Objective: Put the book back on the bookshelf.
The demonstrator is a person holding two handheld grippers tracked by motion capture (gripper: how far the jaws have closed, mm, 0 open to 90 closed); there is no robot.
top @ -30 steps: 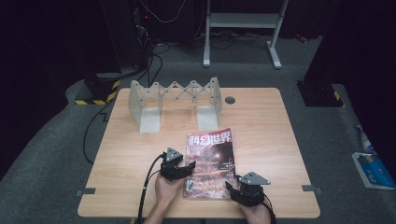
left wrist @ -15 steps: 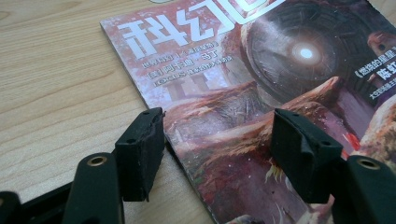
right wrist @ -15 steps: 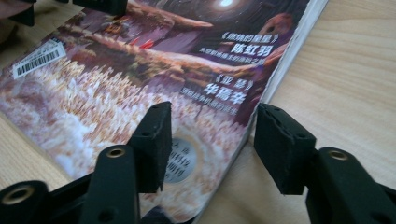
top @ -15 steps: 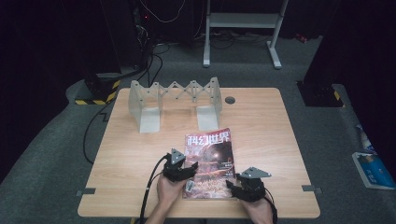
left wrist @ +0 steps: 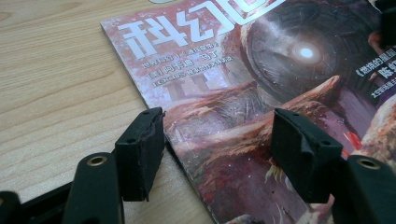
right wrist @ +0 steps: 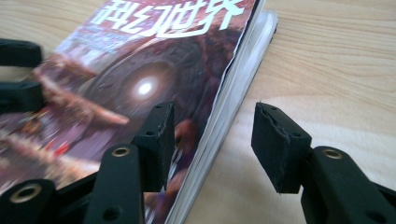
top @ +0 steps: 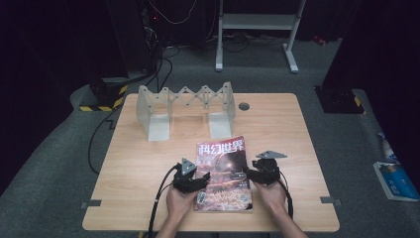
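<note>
Since a second ago the right gripper [top: 251,173] has slid up the magazine's [top: 222,173] page edge, jaws wide astride it; the left gripper [top: 202,177] (equally wide, holding nothing) straddles the spine. Magazine lies flat near the table's [top: 148,163] front; next, I'd guess, both close and lift.

Grey folding rack [top: 185,106] stands along the desk [top: 287,129] far edge, left of centre; 1 round grommet [top: 243,106] just right of it.

Overhead plus two close magazine [top: 222,173] views, perhaps
</note>
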